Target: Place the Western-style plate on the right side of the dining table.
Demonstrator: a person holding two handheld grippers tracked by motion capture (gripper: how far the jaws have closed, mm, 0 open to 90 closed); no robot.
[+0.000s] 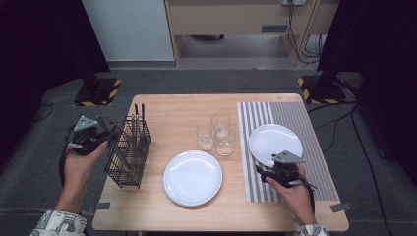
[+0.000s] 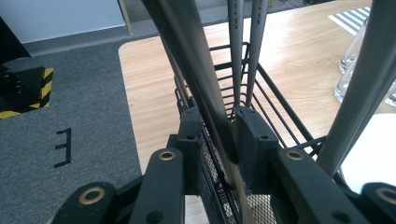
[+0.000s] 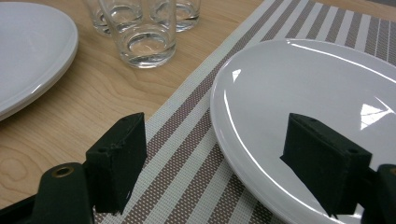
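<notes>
We see the left gripper at the near rim of the black wire caddy, its jaws drawn in on a grey utensil handle that leans steeply up out of the caddy; the handle runs right between the two pads, and both pads appear to press on it. Just beyond those jaws two more slim grey handles stand nearly upright inside the caddy, and another grey handle crosses close on the right of the jaws. The right gripper hovers low with its jaws wide apart and nothing between the pads: its left pad hangs over the striped placemat, its right pad over the near edge of the white plate that lies on that mat. Ahead of those jaws and to their left stand three clear glasses on the wooden table, and farther left is a second white plate, which in the high view lies just beside the caddy.
</notes>
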